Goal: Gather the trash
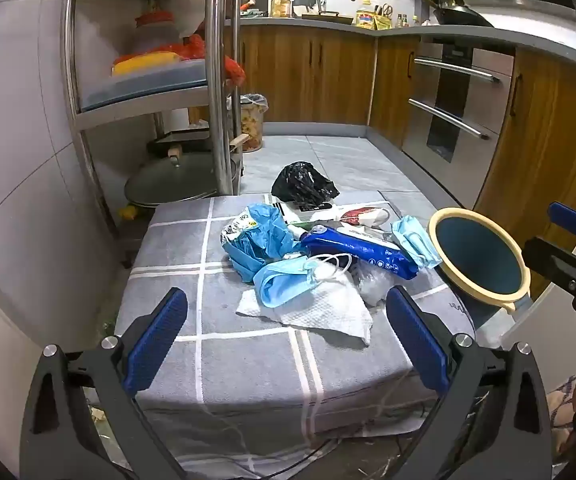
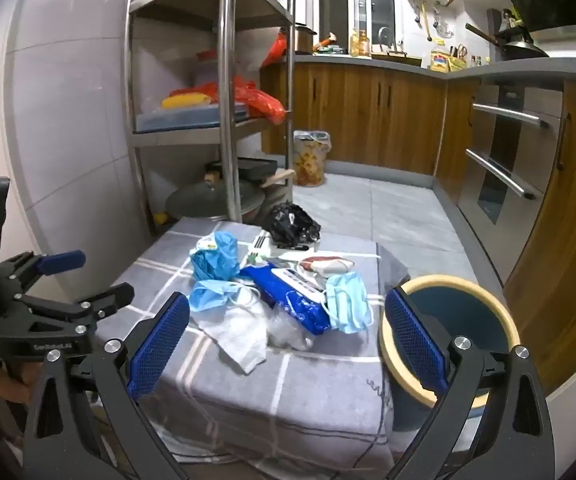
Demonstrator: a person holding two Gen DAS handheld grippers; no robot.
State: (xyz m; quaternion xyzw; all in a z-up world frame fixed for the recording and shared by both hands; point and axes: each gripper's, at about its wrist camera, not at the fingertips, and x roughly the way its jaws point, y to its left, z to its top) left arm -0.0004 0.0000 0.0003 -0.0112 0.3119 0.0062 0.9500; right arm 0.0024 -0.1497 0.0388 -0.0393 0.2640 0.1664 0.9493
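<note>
Judging from how things lie, the collecting has not started: all the trash is in one heap on the worktop, which is covered with a grey checked cloth, and the bin with a cream rim stands just beside its right edge and looks empty.

Both claws hang before the heap, holding nothing. The left claw is spread wide, with the white paper towel between and just beyond its blue pads. The right claw is also wide, its right pad in front of the bin.

The next move probably calls for one claw to go down on a top piece, close on it, and carry it over the bin's rim.

Counting the trash:
- two blue face masks, the near mask and the far mask;
- one dark blue wipes packet;
- one crumpled light blue bag;
- one black plastic bag;
- one paper towel;
- one clear plastic piece;
- flat printed packaging behind, whose number I cannot tell.
</note>
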